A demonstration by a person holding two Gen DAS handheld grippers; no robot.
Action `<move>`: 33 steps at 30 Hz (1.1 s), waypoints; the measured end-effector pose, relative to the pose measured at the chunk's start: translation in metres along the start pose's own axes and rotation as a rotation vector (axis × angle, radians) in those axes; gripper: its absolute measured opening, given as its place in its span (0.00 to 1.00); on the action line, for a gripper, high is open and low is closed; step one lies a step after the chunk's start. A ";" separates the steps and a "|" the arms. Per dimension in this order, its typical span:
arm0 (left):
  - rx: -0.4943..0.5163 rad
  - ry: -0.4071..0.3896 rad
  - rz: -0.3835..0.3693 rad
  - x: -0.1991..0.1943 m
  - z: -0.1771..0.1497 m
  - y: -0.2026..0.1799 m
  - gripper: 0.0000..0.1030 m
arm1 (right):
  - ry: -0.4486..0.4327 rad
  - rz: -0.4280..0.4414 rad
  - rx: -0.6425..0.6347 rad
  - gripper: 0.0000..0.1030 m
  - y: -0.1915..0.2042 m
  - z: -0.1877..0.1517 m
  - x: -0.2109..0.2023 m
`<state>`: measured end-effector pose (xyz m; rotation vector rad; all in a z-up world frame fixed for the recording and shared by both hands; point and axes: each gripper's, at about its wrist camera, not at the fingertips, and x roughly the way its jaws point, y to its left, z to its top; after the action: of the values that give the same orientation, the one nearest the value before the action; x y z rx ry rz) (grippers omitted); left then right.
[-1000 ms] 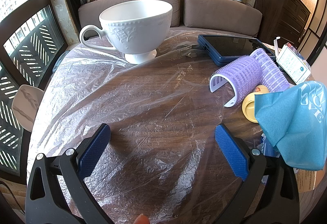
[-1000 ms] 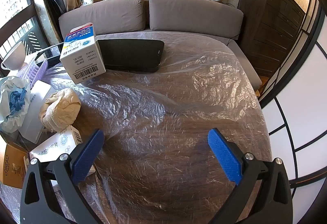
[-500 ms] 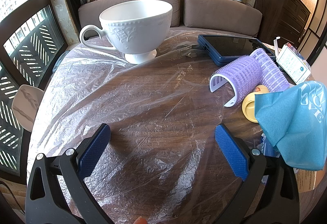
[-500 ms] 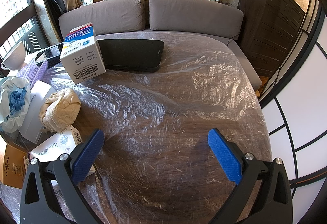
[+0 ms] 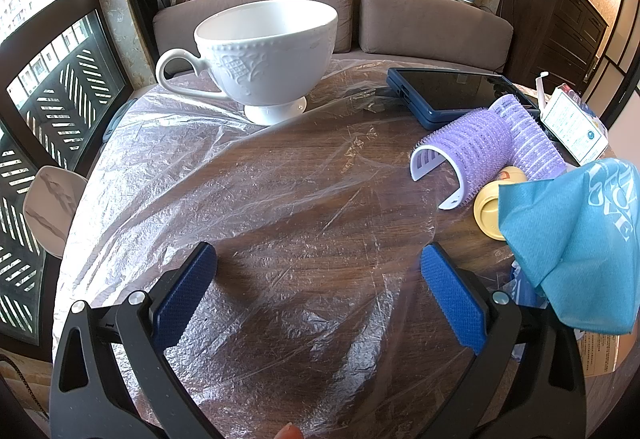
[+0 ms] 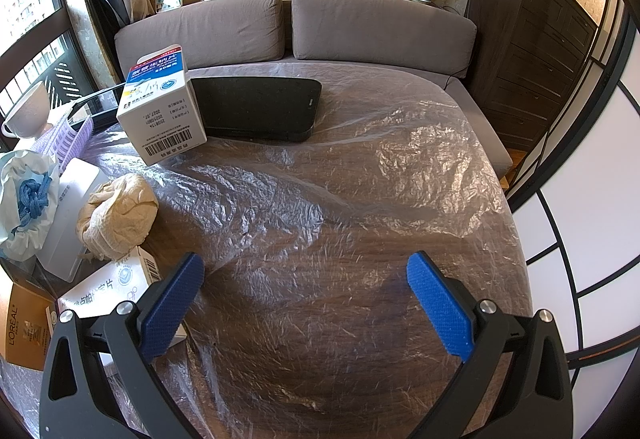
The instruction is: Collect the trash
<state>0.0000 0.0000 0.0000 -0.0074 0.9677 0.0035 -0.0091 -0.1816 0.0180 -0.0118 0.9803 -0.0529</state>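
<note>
My left gripper (image 5: 318,267) is open and empty, low over the plastic-covered wooden table (image 5: 280,199). To its right lie a blue cloth bag (image 5: 576,247), a yellow cap (image 5: 490,211) and a purple roller brush (image 5: 484,151). My right gripper (image 6: 306,275) is open and empty over the same table (image 6: 360,219). To its left lie a crumpled beige paper wad (image 6: 118,213), a small white medicine box (image 6: 108,287) beside my left finger, a white-blue bag with a blue cord (image 6: 26,203), and a standing blue-white carton (image 6: 160,107).
A white cup (image 5: 264,55) stands at the far left of the table, a blue-cased tablet (image 5: 452,95) behind the brush. A black tablet (image 6: 256,107) lies behind the carton. A brown L'Oreal box (image 6: 22,331) sits at the near left. A sofa (image 6: 300,31) runs behind the table.
</note>
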 end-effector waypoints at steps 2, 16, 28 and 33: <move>0.000 0.000 0.000 0.000 0.000 0.000 0.99 | 0.000 0.000 0.000 0.96 0.000 0.000 0.000; 0.000 0.000 0.000 0.000 0.000 0.000 0.99 | 0.000 -0.001 0.000 0.96 0.000 0.000 0.000; 0.000 0.000 0.000 0.001 0.000 0.001 0.99 | 0.000 -0.001 0.000 0.96 0.000 0.001 0.000; 0.000 0.000 0.000 0.002 0.001 0.002 0.99 | 0.000 -0.001 0.003 0.96 -0.001 0.003 0.001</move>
<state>0.0014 0.0021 -0.0009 -0.0074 0.9677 0.0035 -0.0063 -0.1829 0.0190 -0.0093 0.9803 -0.0557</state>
